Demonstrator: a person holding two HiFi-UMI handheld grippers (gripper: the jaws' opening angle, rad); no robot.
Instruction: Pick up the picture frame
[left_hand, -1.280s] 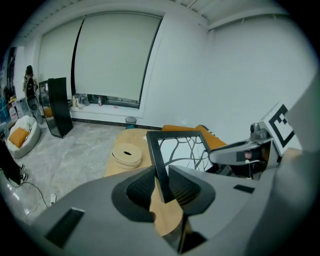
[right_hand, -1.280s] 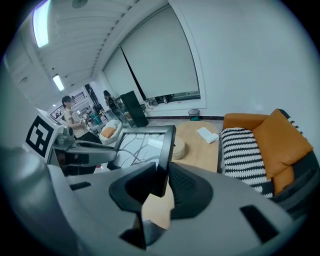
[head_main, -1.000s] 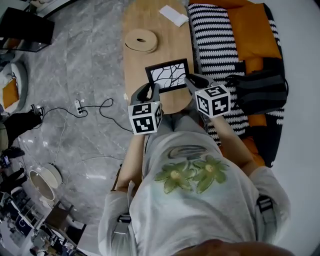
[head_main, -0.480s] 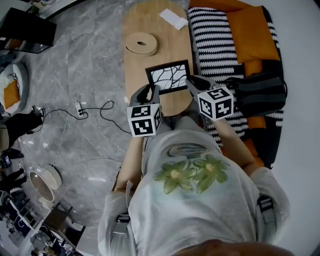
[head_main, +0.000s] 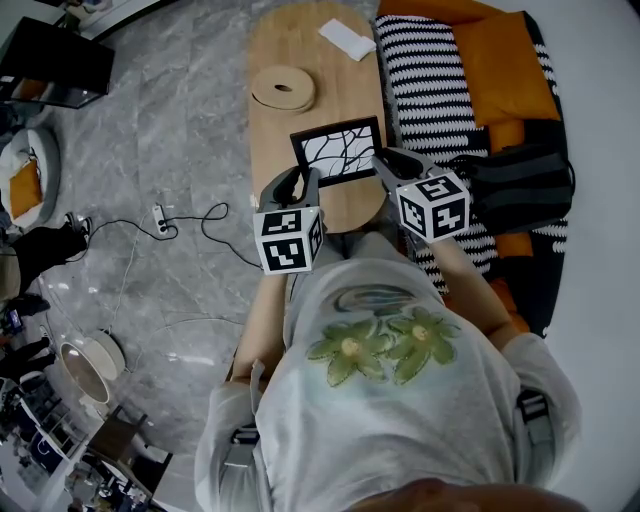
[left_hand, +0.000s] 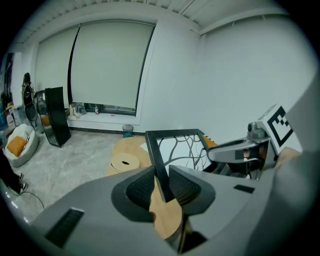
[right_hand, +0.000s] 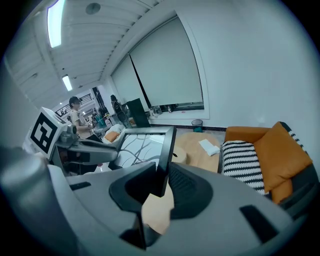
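The picture frame (head_main: 337, 152), black-edged with a white branch print, hangs just above the near end of the oval wooden table (head_main: 300, 50). My left gripper (head_main: 303, 180) is shut on its left edge and my right gripper (head_main: 385, 163) on its right edge. The left gripper view has the frame's black bar (left_hand: 161, 165) running down between the pads of the left gripper (left_hand: 161, 187). The frame's other side (right_hand: 165, 150) shows in the right gripper view, pinched by the right gripper (right_hand: 162, 182).
On the table lie a round wooden ring (head_main: 282, 83) and a white folded sheet (head_main: 348, 31). A striped cushion (head_main: 430, 70), orange cushions (head_main: 505, 60) and a black bag (head_main: 520, 185) sit to the right. A power strip with cable (head_main: 158, 213) lies on the floor.
The right gripper has risen slightly with its side of the frame. The left gripper has stayed nearly still, and both keep their hold.
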